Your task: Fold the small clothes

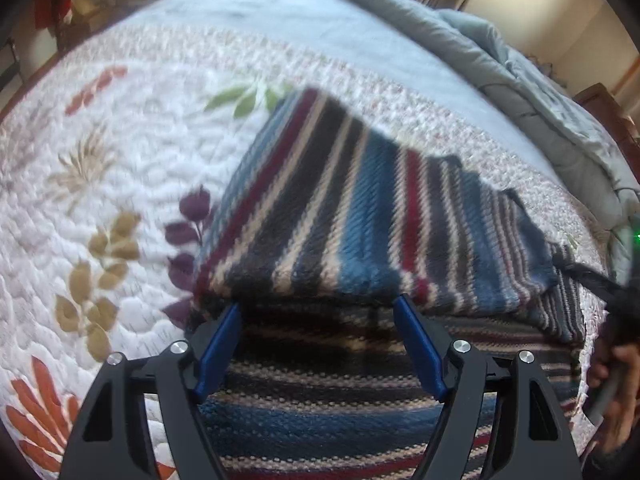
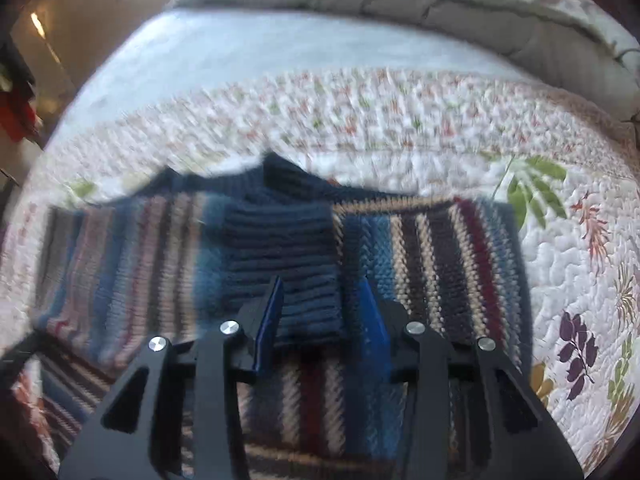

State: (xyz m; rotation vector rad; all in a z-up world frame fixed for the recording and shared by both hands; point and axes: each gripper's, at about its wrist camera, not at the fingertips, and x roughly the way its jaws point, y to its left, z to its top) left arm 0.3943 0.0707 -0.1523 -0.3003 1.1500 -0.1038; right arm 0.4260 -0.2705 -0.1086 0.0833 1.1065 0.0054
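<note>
Striped knit sweater, blue, maroon, cream and black, lies on the floral quilt of the bed, a folded-over layer resting on a lower one. My left gripper is spread wide, fingers at the near fold edge, nothing pinched between them. My right gripper is also spread; its fingers straddle the navy ribbed cuff, which lies across the middle of the sweater, long axis running straight away from me. I cannot tell whether either pad touches the knit. Grey comforter is bunched along the far edge of the bed. Judgement: the cuff sits dead ahead of the right gripper, so that hand is nearer for any tuck. Both views blurred.
</note>
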